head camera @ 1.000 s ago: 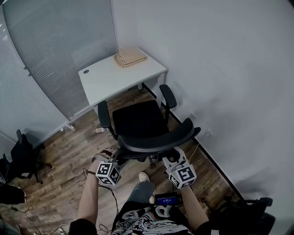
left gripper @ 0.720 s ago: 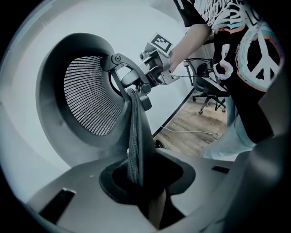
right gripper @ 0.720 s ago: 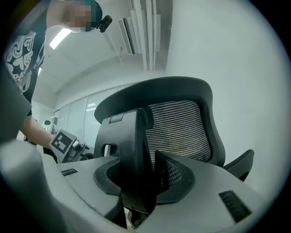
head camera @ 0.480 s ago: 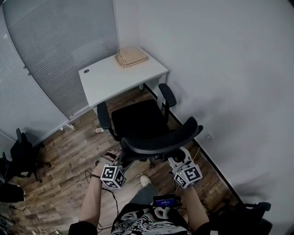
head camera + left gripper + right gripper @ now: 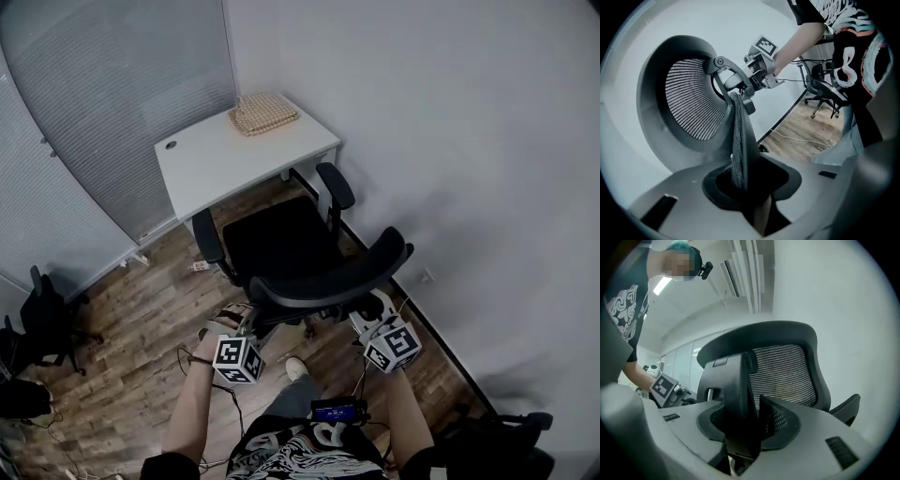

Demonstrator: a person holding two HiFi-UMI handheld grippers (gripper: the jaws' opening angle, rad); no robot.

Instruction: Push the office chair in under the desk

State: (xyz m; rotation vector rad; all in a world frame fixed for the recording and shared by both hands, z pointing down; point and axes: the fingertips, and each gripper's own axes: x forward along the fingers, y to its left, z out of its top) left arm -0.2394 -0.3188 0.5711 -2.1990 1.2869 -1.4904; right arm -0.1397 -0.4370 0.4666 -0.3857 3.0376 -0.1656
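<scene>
The left gripper [image 5: 247, 323] has its fingers [image 5: 679, 192] closed about halfway on the thin left edge of the curved mesh backrest [image 5: 328, 279] of the black mesh-backed office chair [image 5: 279, 246]. The woven rim runs straight down between the pads. The right gripper [image 5: 376, 307] stands with its fingers [image 5: 820, 425] set wide, and the thick black plastic strut [image 5: 733, 394] at the backrest's right end fills the gap between them, with both pads against it. Beyond both sets of fingertips the chair faces away from the person. Its seat lies just short of the near edge of the white rectangular desk [image 5: 216, 167] and shows whole, out from under the top, and its two armrests reach toward that edge. Farther ahead of the fingers, on the desk's far corner, lies a beige woven mat [image 5: 264, 114]. Under the fingers is brown wood-plank floor [image 5: 141, 309].
</scene>
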